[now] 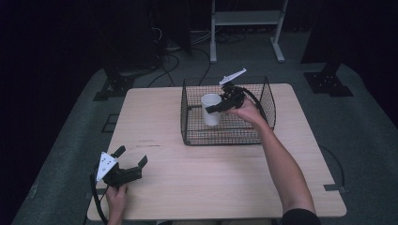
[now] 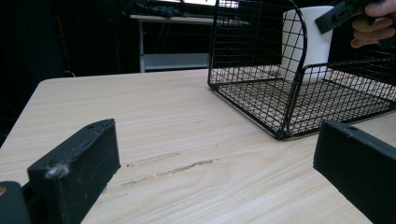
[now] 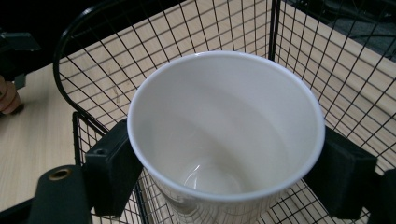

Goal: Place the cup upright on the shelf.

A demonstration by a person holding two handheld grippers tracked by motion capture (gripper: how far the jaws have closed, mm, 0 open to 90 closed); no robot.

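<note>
A white paper cup (image 1: 211, 119) stands upright inside the black wire basket (image 1: 225, 142) at the far middle of the table. My right gripper (image 1: 212, 108) reaches into the basket from the right and is shut on the cup near its rim. In the right gripper view the two pads (image 3: 112, 168) press on opposite sides of the empty cup (image 3: 224, 140). The cup (image 2: 306, 51) has its base at or just above the basket floor (image 2: 289, 107); I cannot tell which. My left gripper (image 1: 132, 155) rests near the front left corner, open and holding nothing (image 2: 217, 140).
The basket has tall mesh walls (image 3: 93, 65) around the cup. The wooden table (image 1: 211, 178) has a scuff mark in front of the left gripper (image 2: 173, 168). A white shelf frame (image 1: 246, 18) stands on the floor beyond the table.
</note>
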